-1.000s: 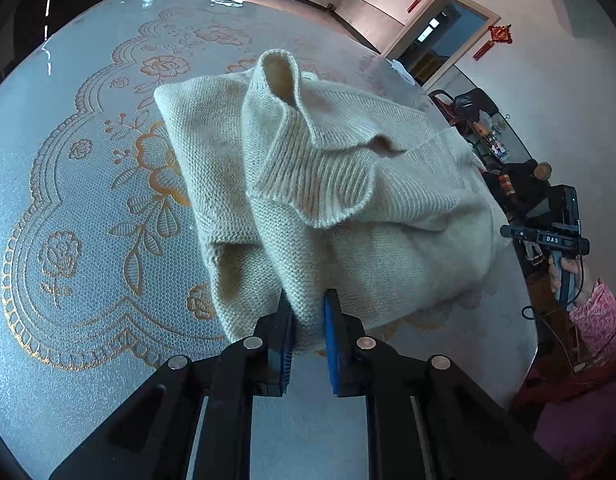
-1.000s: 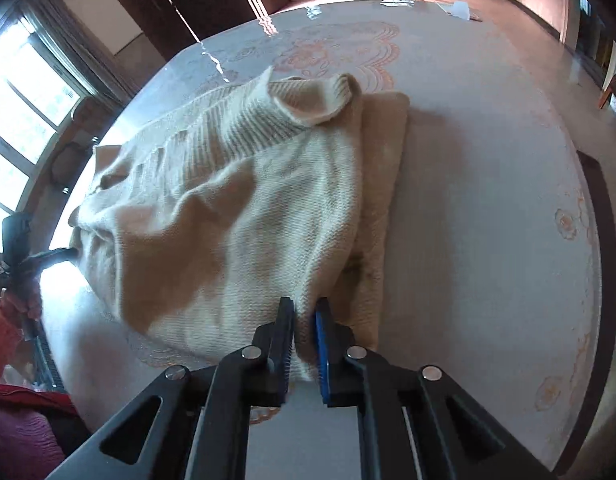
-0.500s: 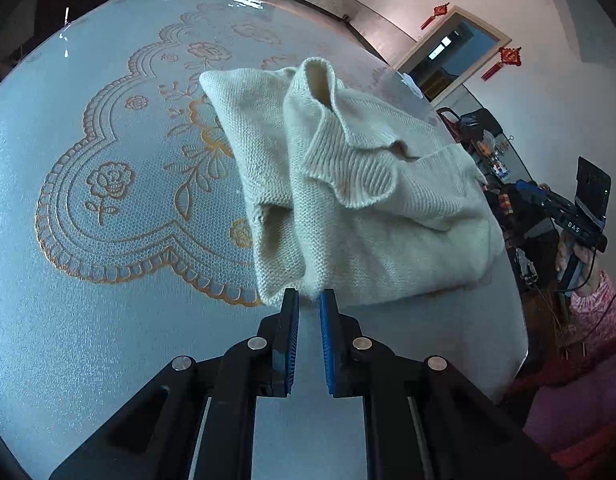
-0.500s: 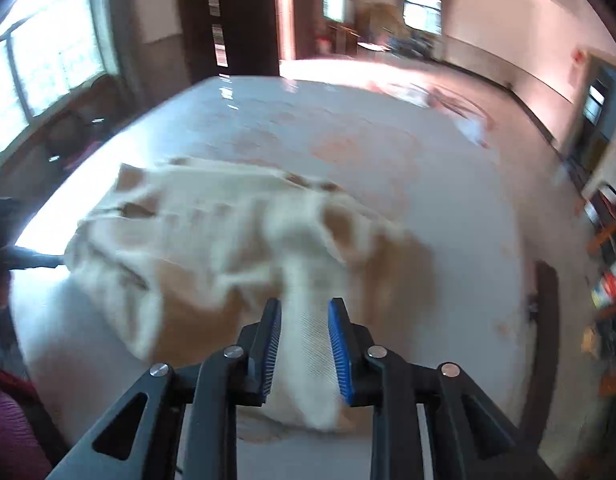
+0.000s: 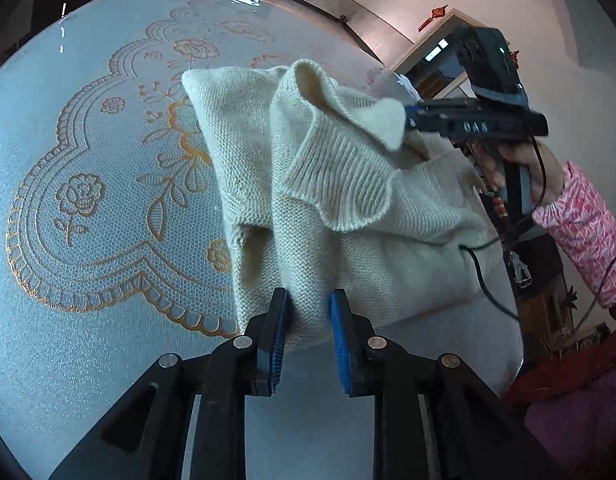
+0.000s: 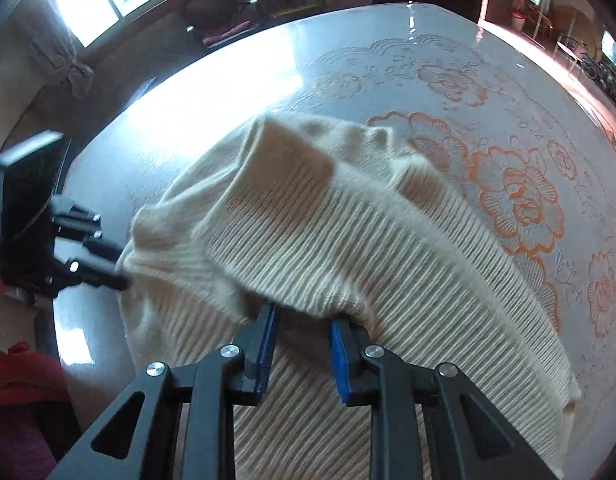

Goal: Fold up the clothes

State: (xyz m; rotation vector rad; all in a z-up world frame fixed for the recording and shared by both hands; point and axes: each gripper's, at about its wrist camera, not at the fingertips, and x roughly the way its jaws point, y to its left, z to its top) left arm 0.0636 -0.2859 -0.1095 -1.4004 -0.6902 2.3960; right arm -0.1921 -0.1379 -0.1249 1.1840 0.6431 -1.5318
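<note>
Since half a second ago, our left gripper [image 5: 306, 336] has closed in on the sweater's near edge and its jaws have spread; our right gripper [image 6: 301, 350] has swung across to the sweater's ribbed collar.

The cream knit sweater [image 5: 340, 200] lies bunched and partly doubled over on the patterned table [image 5: 87, 200], toward the table's near right edge. Left of the sweater, the table's orange floral print lies bare. At the sweater's near hem, the left gripper stands released, jaws apart, with a ridge of knit between them but not pinched. At the sweater's right side, seen from the left wrist, the right gripper reaches the ribbed collar [image 5: 348, 176], which stands raised; its jaws stand apart, with fabric draped over them. Whether they pinch it we cannot tell.

We judge the step in hand to be re-gripping for a further fold. The next move calls for closing both grippers on single, clean edges, then lifting evenly so the layers do not slide.
</note>
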